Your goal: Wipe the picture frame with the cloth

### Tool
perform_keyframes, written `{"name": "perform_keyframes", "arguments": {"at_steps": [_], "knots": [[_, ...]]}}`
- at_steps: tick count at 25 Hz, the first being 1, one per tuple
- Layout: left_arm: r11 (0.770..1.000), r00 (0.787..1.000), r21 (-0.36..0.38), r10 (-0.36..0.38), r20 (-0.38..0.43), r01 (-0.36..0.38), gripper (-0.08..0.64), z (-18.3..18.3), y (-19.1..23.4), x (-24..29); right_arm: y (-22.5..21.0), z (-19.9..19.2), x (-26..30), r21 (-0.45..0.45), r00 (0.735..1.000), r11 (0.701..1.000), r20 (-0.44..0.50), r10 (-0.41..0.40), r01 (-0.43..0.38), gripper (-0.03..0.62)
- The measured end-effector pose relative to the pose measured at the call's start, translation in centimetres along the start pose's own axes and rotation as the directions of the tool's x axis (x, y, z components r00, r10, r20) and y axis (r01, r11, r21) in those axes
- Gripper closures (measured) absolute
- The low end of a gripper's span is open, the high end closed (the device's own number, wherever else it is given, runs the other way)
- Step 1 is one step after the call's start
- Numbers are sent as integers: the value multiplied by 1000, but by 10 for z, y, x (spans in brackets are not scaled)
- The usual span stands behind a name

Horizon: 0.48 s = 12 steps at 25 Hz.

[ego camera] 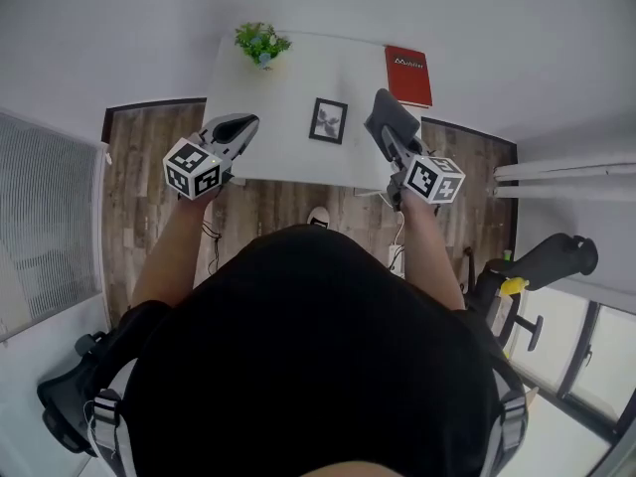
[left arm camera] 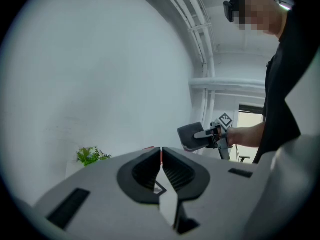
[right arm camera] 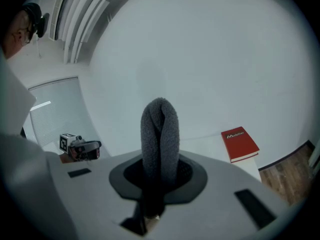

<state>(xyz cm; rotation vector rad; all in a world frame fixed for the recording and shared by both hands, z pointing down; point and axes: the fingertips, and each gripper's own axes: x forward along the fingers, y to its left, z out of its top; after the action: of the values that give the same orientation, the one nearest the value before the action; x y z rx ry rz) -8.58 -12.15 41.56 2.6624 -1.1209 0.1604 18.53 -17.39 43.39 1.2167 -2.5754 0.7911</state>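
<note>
The person's black shirt (ego camera: 308, 356) is nearest and fills the lower half of the head view; it hides the floor under it.

The picture frame (ego camera: 328, 120) lies flat on the white table (ego camera: 283, 152), about the middle of it, with bare table on all its sides. What its picture shows is too small to tell. Left of the frame, and well apart from it, the left gripper (left arm camera: 161, 156) is held above the table's front left corner, clenched with nothing between its jaws. Just right of the frame, the right gripper (right arm camera: 159, 170) is grasping the grey cloth (right arm camera: 160, 129), which stands out of the jaws as a thick folded loop and covers their tips. Whether the cloth touches the table I cannot tell.

Behind the frame and to its left, a small green plant (ego camera: 261, 43) stands at the table's far edge. Behind the frame and to its right, a red book (ego camera: 408, 76) lies at the far right corner. Wooden floor (ego camera: 149, 157) shows on both sides of the table. Far right of the frame stands a black thing (ego camera: 552, 258), cut off and hard to make out.
</note>
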Motion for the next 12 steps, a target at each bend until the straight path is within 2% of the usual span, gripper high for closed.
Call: {"name": "perform_keyframes", "arguments": {"at_steps": [12], "knots": [[996,996,-26,90,-4,-90,540,6,20,49,-54,25,50,-17,995,997,-70,73,-74,549]]}}
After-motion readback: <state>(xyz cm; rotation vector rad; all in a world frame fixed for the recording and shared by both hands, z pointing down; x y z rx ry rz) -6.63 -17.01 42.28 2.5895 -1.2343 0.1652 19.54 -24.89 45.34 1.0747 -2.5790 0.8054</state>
